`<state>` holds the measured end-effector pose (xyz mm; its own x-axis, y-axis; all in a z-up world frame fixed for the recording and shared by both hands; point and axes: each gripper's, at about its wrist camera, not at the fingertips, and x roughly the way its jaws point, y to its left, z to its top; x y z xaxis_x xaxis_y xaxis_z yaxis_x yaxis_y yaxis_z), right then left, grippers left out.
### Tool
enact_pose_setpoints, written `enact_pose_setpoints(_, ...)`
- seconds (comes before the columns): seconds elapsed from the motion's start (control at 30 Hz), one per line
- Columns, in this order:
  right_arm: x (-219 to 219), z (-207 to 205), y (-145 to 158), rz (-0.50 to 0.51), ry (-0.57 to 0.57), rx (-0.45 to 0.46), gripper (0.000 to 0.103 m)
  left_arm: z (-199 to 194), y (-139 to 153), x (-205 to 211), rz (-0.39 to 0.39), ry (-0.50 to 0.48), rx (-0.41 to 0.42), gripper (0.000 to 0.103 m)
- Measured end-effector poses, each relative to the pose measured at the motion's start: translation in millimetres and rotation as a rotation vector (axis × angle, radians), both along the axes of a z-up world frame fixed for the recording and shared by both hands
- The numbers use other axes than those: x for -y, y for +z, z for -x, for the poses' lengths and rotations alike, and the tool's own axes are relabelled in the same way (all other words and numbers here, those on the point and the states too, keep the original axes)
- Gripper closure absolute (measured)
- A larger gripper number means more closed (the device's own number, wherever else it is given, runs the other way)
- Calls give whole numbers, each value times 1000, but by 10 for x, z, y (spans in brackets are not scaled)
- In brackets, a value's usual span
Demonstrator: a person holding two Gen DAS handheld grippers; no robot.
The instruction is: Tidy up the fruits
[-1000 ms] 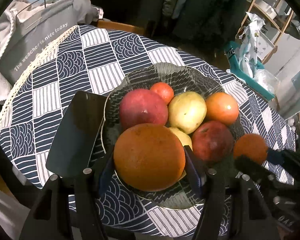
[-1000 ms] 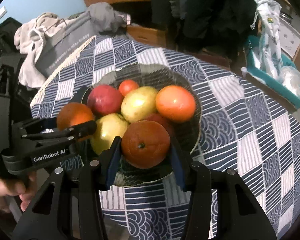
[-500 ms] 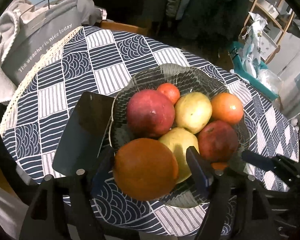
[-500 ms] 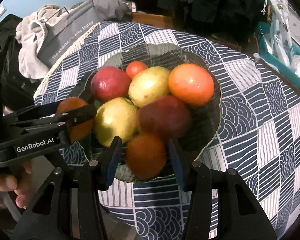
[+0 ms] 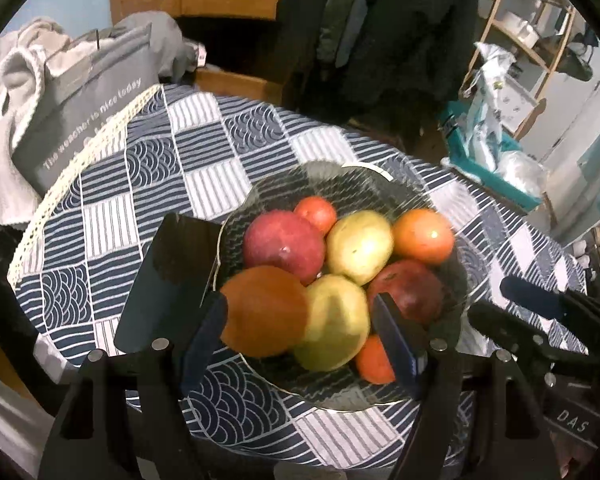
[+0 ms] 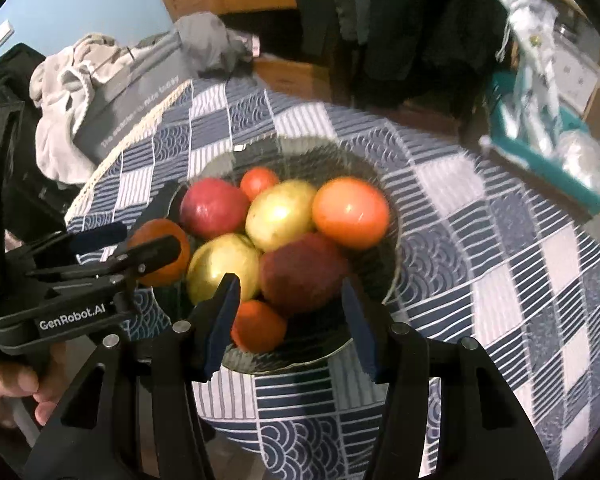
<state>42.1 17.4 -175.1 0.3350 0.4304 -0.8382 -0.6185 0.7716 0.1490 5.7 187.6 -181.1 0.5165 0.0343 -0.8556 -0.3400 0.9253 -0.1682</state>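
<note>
Grey bag (image 5: pixel 84 96): far left, off the tabletop's edge, with pale cloth (image 5: pixel 4 80) heaped beside it.
Tabletop (image 5: pixel 204 152): round, under a navy-and-white patterned cover with a lace trim.
Phone (image 5: pixel 168 280): dark slab lying flat, its right edge touching the bowl's left rim.
Left tool (image 5: pixel 300 340): fingers apart, pads clear of the fruit (the jaws have just been opening); the big orange (image 5: pixel 264 312) sits in the bowl between them, nearer the left pad and loose. In the right wrist view this tool (image 6: pixel 128 246) reaches in from the left, a hand (image 6: pixel 8 384) on its grip.
Bowl (image 5: pixel 340 180): dark glass with a wavy rim, mid-tabletop, holding all the fruit.
Fruit, back row: red apple (image 5: pixel 284 244), small tomato-like fruit (image 5: pixel 316 212) behind it, yellow pear (image 5: pixel 360 244), orange-red fruit (image 5: pixel 424 236) at the right.
Fruit, front row: big orange, yellow apple (image 5: pixel 336 328) pressed against it, dark red apple (image 5: pixel 408 292), small orange (image 6: pixel 258 326) lowest at the near rim.
Right tool (image 6: pixel 288 328): fingers apart and gripping nothing (the jaws have just been opening); the small orange lies in the bowl beside its left pad, and contact cannot be told. In the left wrist view it (image 5: pixel 512 304) shows at the right edge.
Teal bin (image 5: pixel 496 160): far right, off the tabletop, with plastic bags in it.
</note>
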Motion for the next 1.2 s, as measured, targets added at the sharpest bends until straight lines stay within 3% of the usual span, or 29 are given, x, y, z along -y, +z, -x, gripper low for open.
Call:
enact_pose_setpoints(0.43, 302, 41, 628, -43, -87, 166, 44, 120, 601, 214, 1, -46, 162, 27)
enact_pose_setpoints(0.77, 615, 143, 1065, -84, -139, 288, 38, 224, 1034, 363, -68, -62, 267, 23)
enact_pose_setpoints(1.2, 1012, 278, 1426, -128, -194, 378, 31, 319, 1414, 573, -140, -77, 370, 15)
